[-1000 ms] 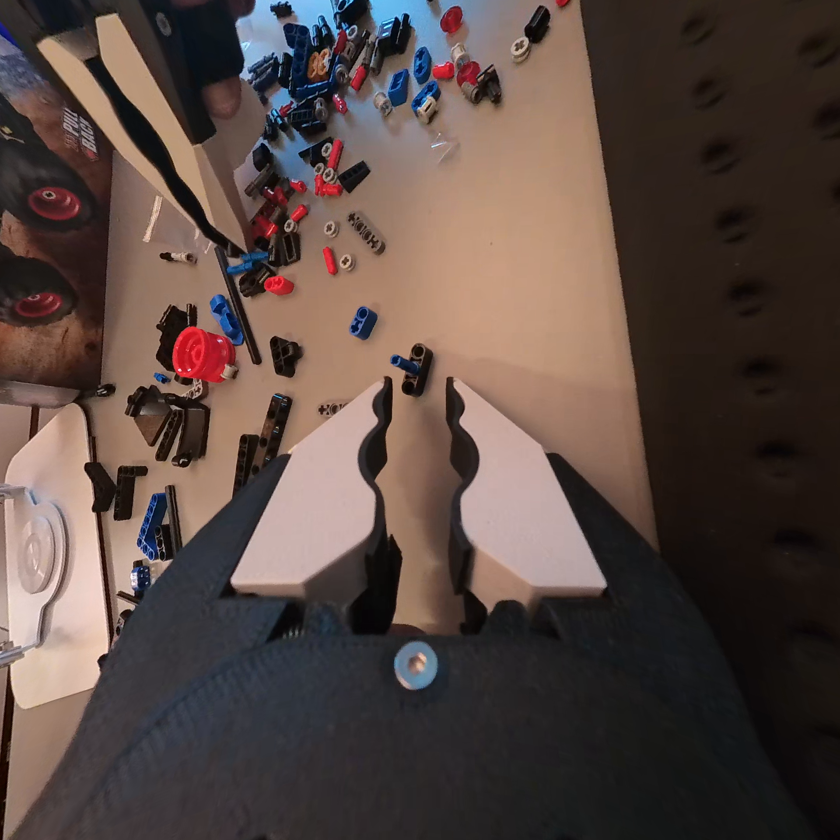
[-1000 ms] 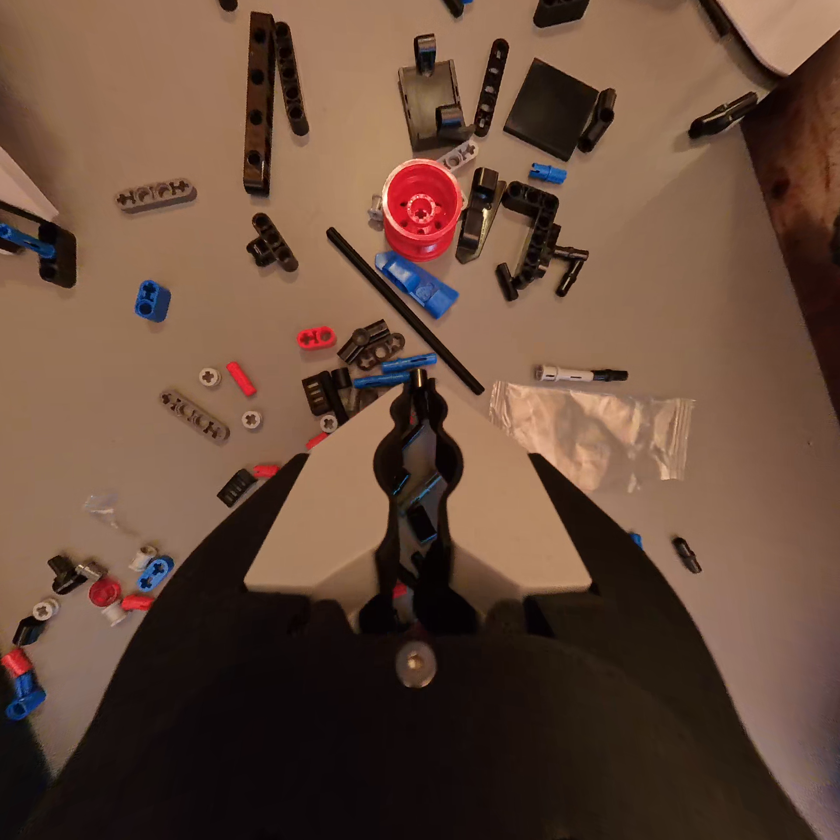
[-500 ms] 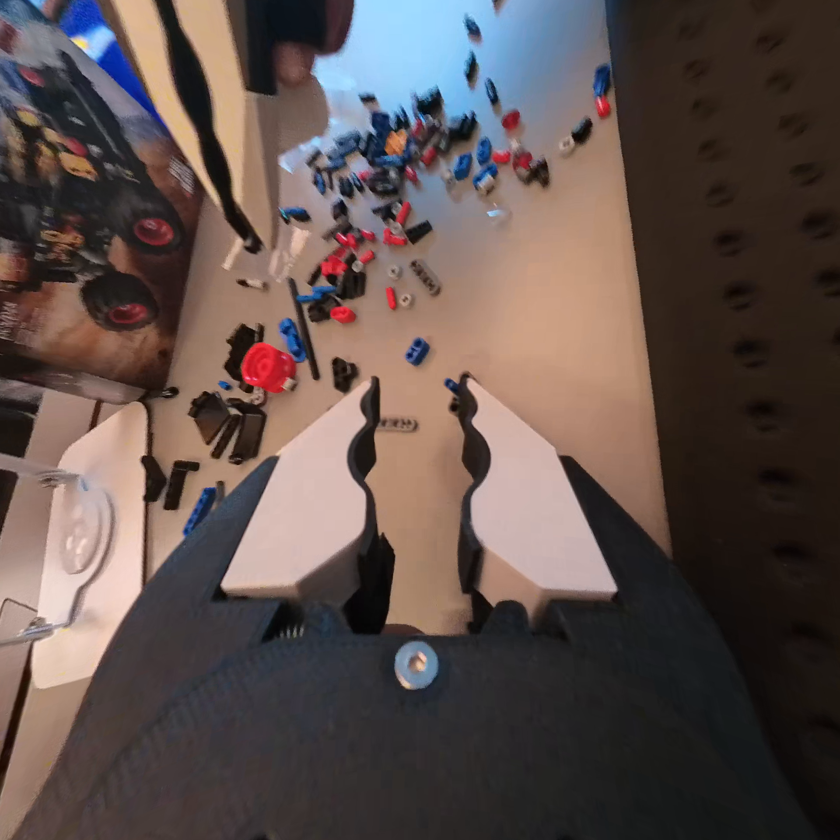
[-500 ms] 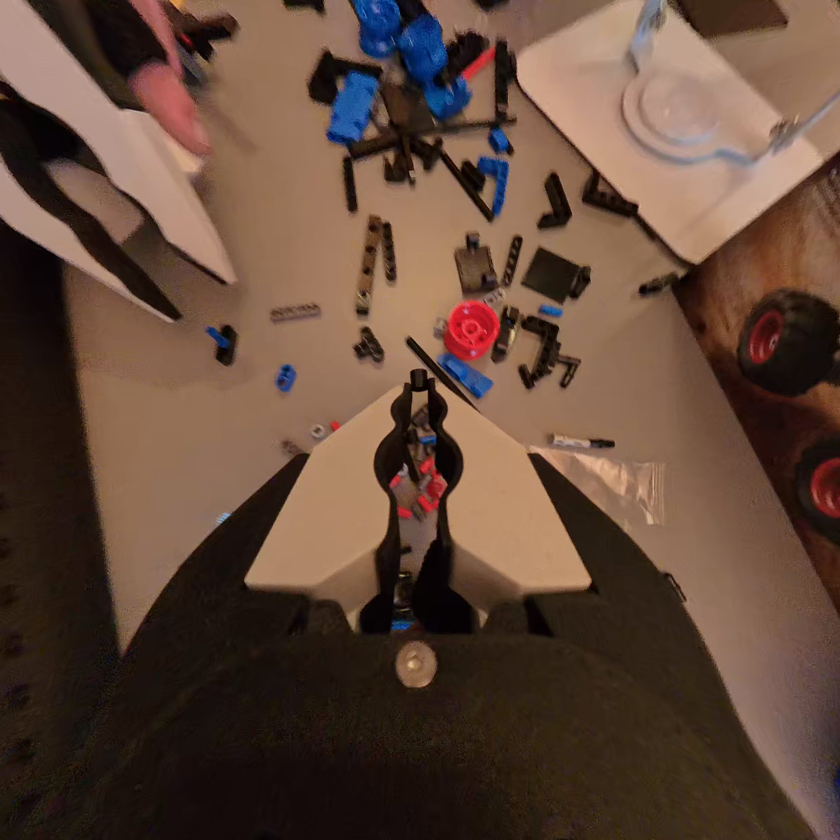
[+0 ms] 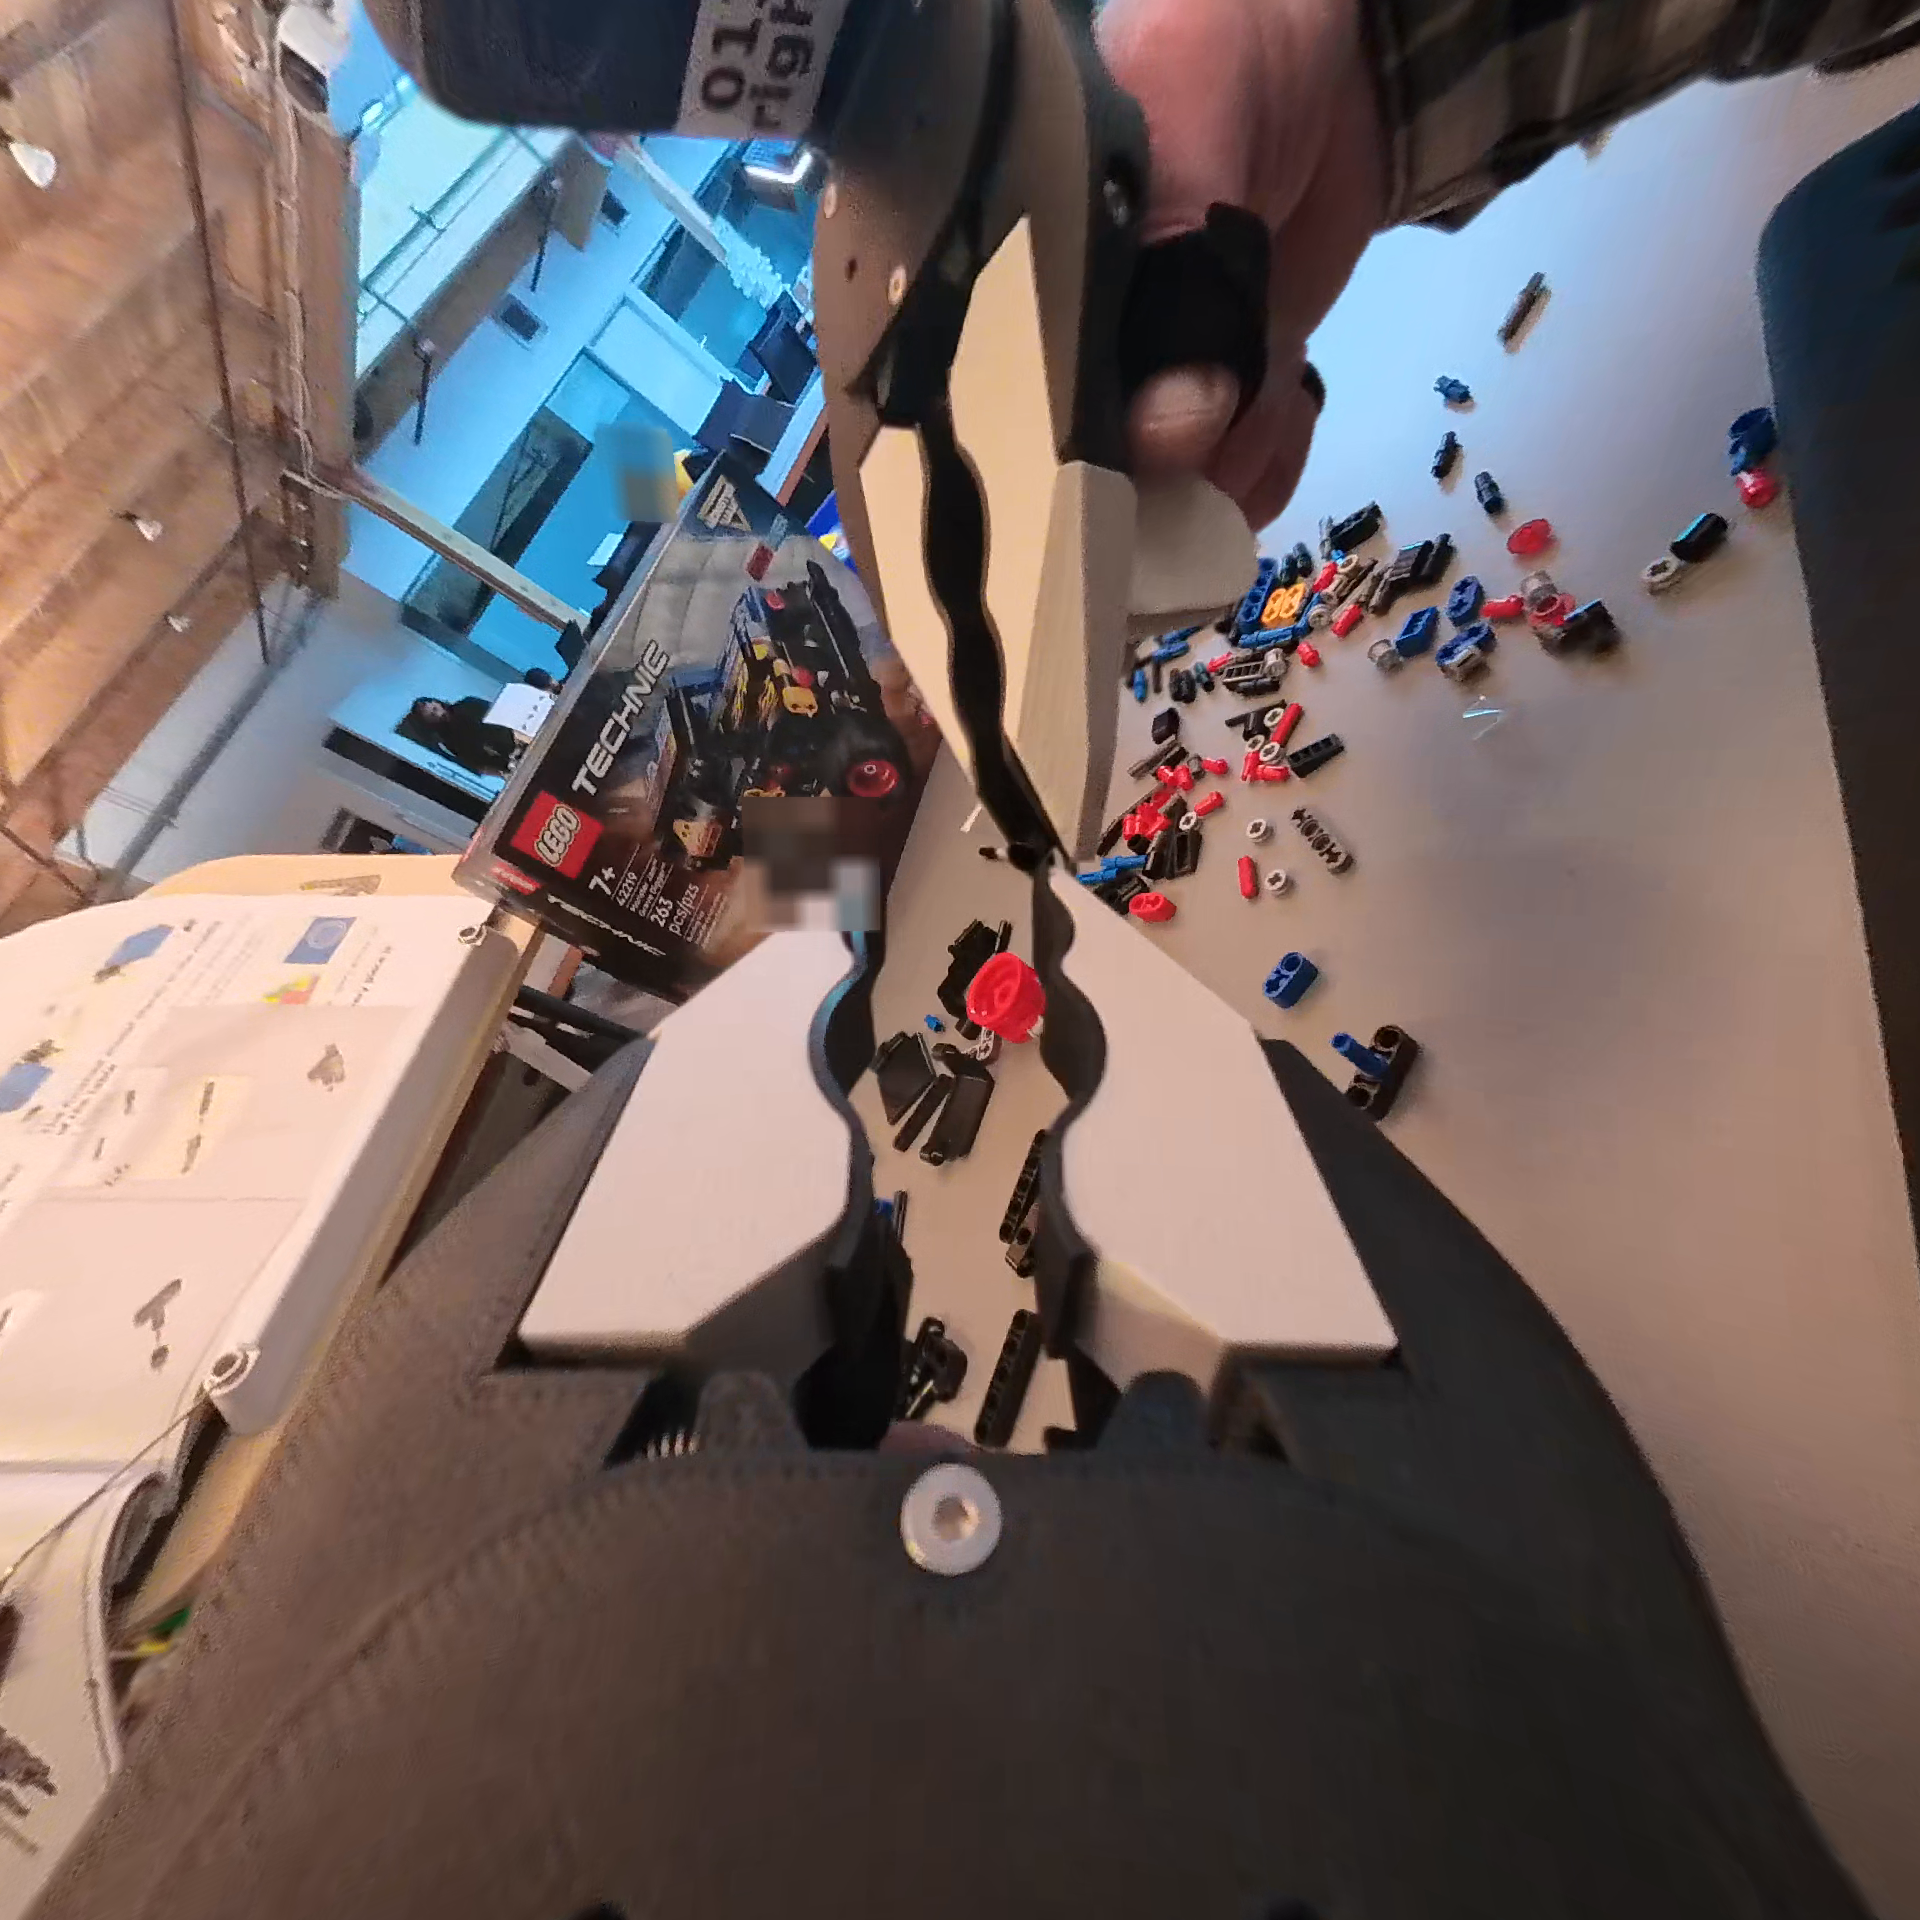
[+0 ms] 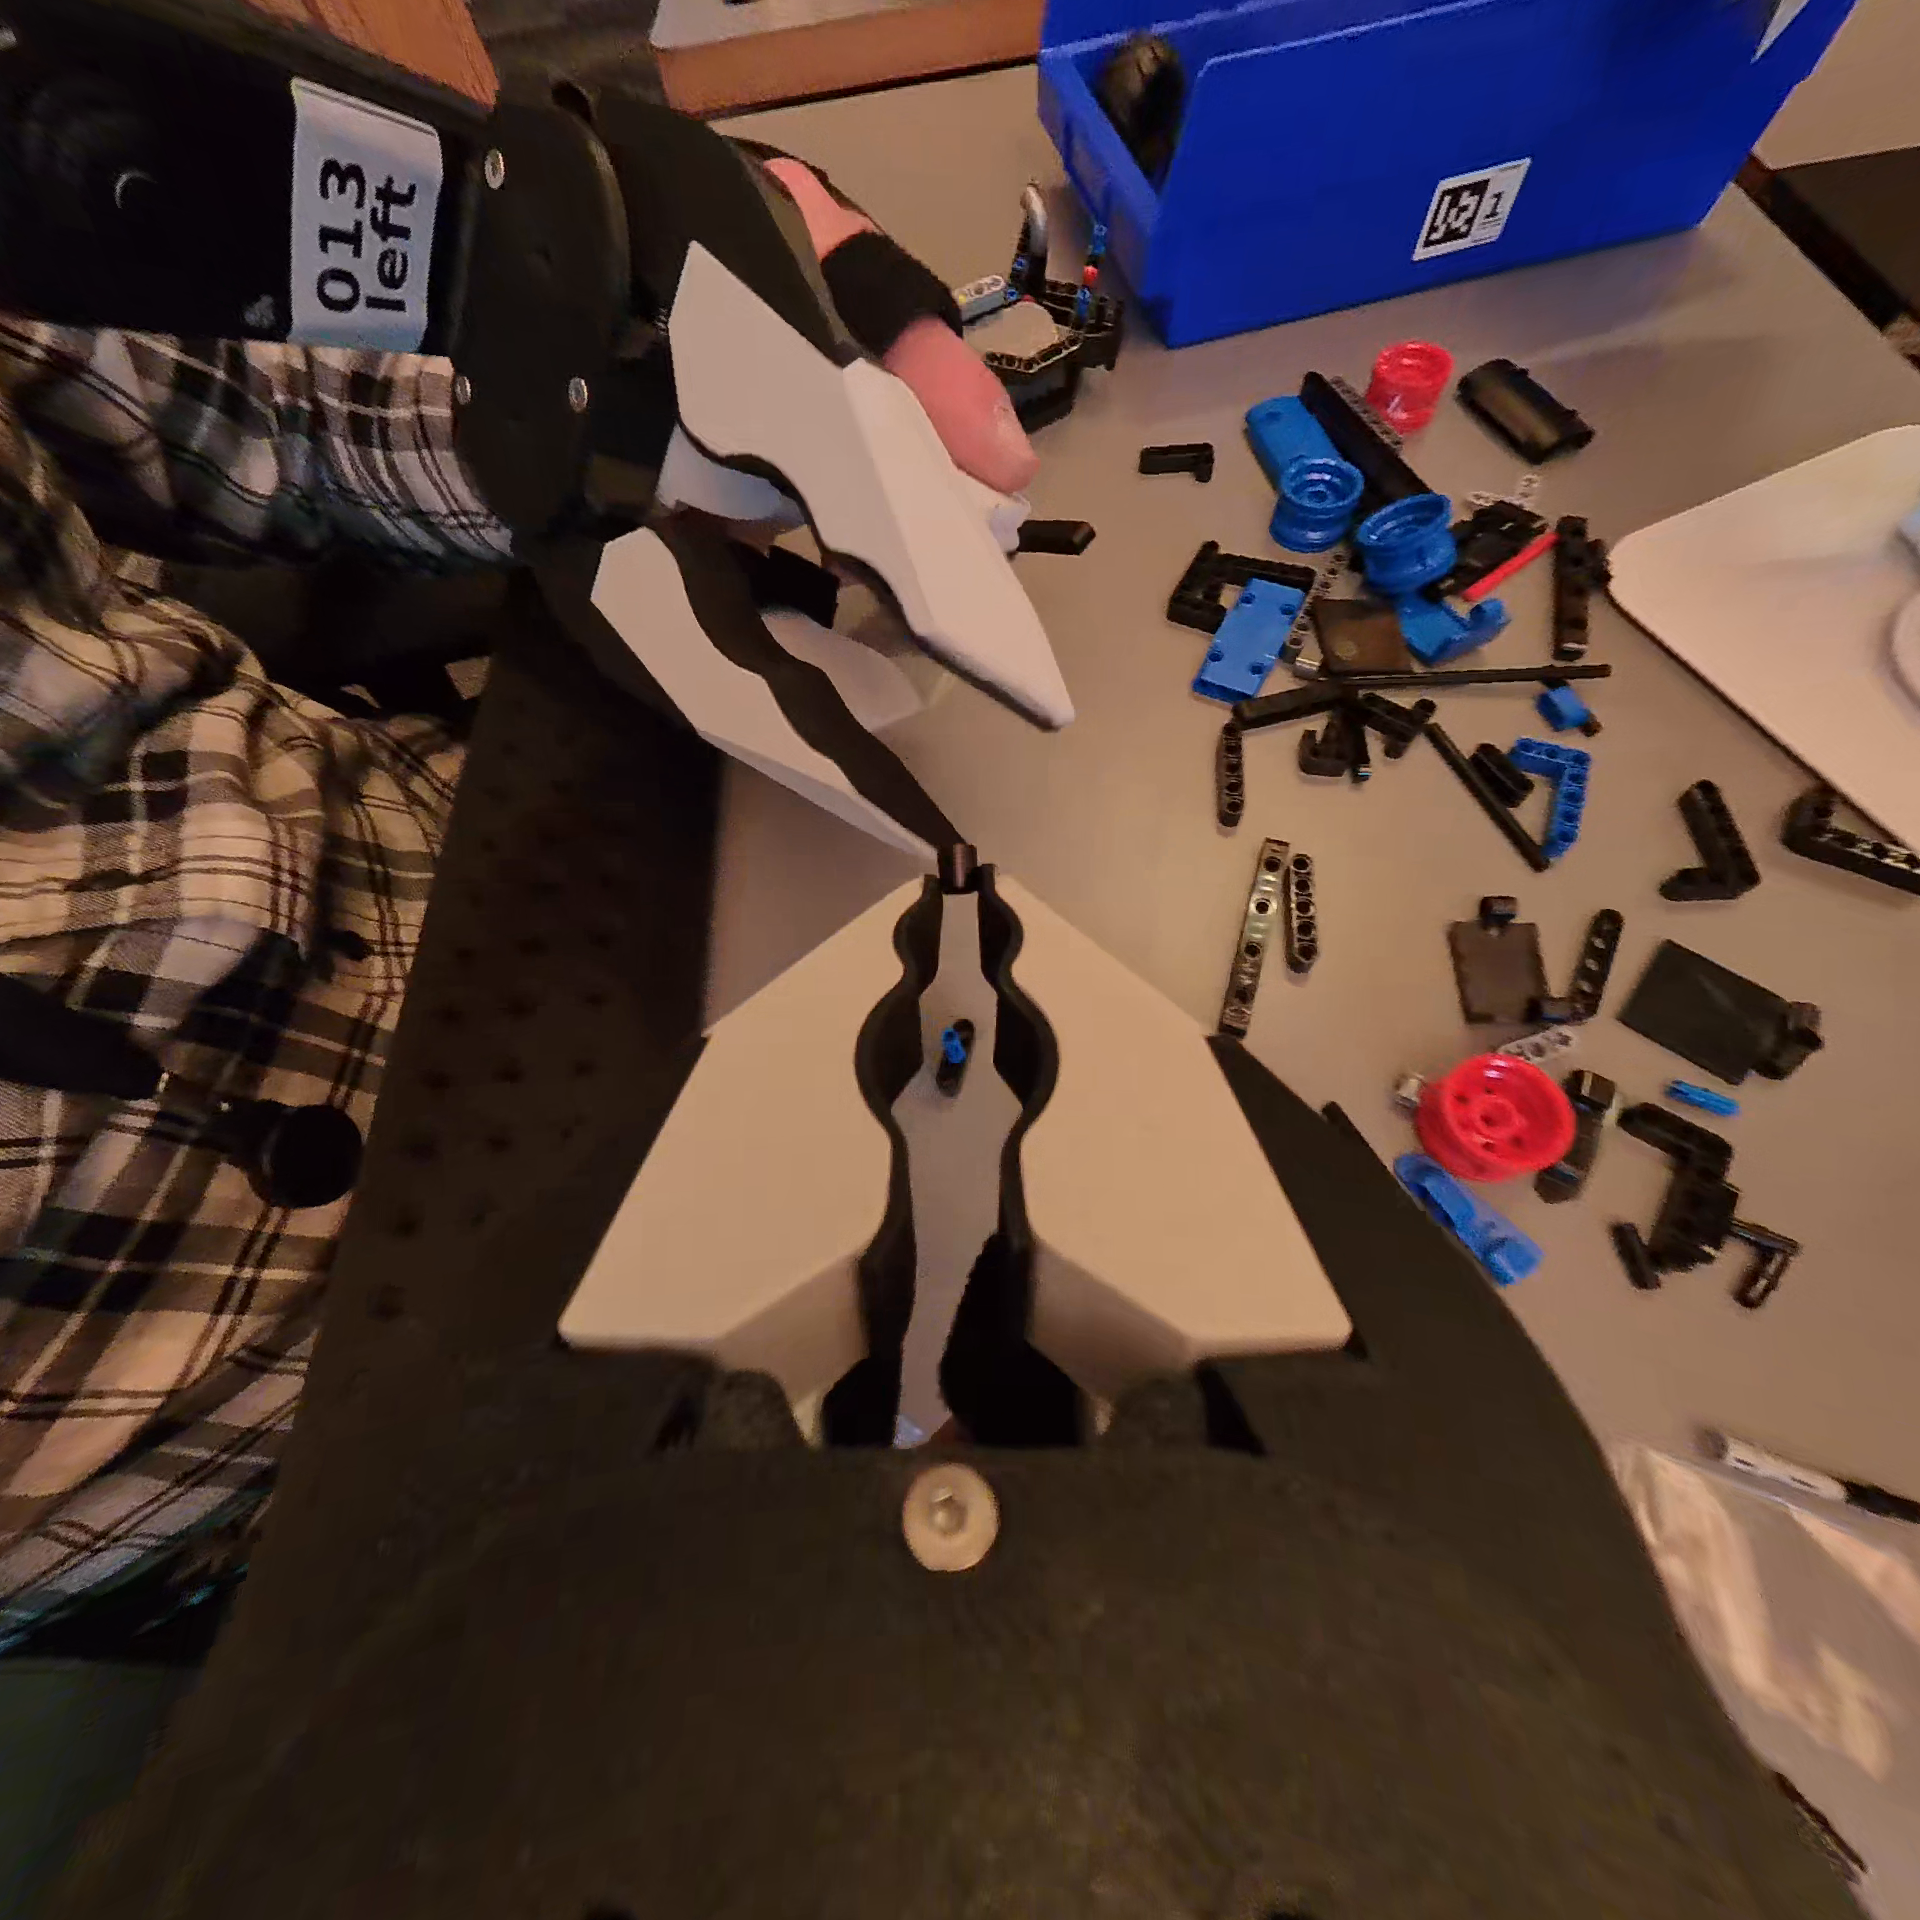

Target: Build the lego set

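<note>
My right gripper (image 6: 961,896) is shut on a small black pin (image 6: 961,869) and holds it above the grey table (image 6: 1091,790). In the left wrist view the right gripper (image 5: 1023,847) comes down from above with the pin (image 5: 1021,857) at its tip. My left gripper (image 5: 951,914) is open and empty, and its right fingertip nearly meets the pin. In the right wrist view the left gripper (image 6: 997,779) reaches in from the upper left. A black piece with a blue pin (image 5: 1377,1065) lies on the table below.
Loose black, blue and red parts cover the table, among them a red wheel hub (image 6: 1494,1117) and blue wheels (image 6: 1314,499). A blue bin (image 6: 1403,156) stands at the back, the set's box (image 5: 707,769) and an open instruction booklet (image 5: 208,1091) at the left. A plastic bag (image 6: 1766,1610) lies nearby. The grippers are tip to tip, or close to it.
Both grippers have risen from the table and turned tip to tip. The right stays shut on the black pin. The left stays open, and the black piece with the blue pin stayed on the table.
</note>
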A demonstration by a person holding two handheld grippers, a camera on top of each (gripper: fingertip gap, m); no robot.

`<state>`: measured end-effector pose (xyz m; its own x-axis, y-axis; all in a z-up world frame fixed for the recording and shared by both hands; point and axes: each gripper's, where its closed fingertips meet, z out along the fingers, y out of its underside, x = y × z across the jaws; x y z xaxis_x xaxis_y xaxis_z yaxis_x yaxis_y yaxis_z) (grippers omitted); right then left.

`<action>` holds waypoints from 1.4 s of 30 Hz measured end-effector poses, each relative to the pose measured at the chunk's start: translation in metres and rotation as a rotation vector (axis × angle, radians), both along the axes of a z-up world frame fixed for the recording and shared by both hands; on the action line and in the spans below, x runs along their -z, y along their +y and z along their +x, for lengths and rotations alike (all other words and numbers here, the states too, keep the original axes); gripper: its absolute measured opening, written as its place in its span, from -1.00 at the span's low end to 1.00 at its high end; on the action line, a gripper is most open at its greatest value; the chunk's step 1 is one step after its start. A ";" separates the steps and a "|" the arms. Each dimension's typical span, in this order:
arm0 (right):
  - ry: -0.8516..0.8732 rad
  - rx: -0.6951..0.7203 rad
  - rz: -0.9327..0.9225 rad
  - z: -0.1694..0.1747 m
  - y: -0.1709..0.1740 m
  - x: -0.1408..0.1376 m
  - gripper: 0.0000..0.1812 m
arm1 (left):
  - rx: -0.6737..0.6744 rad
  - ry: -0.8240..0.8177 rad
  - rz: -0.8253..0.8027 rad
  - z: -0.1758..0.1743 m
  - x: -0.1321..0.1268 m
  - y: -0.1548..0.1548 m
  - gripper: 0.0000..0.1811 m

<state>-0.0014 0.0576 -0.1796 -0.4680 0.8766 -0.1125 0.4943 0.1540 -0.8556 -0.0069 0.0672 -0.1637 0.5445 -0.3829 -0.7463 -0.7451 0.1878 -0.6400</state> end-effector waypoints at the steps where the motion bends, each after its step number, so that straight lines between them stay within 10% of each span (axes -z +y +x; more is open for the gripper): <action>1: 0.004 -0.004 -0.018 0.000 -0.001 -0.002 -0.96 | 0.005 0.016 0.001 0.000 0.001 -0.001 -0.73; 28: 0.174 -0.004 -0.482 0.008 -0.015 -0.029 -0.96 | 0.129 0.034 0.123 0.020 -0.017 -0.021 -0.93; 42: 0.142 0.094 -0.165 0.006 -0.009 -0.003 -0.95 | 0.144 0.072 -0.023 0.018 0.008 -0.020 -0.97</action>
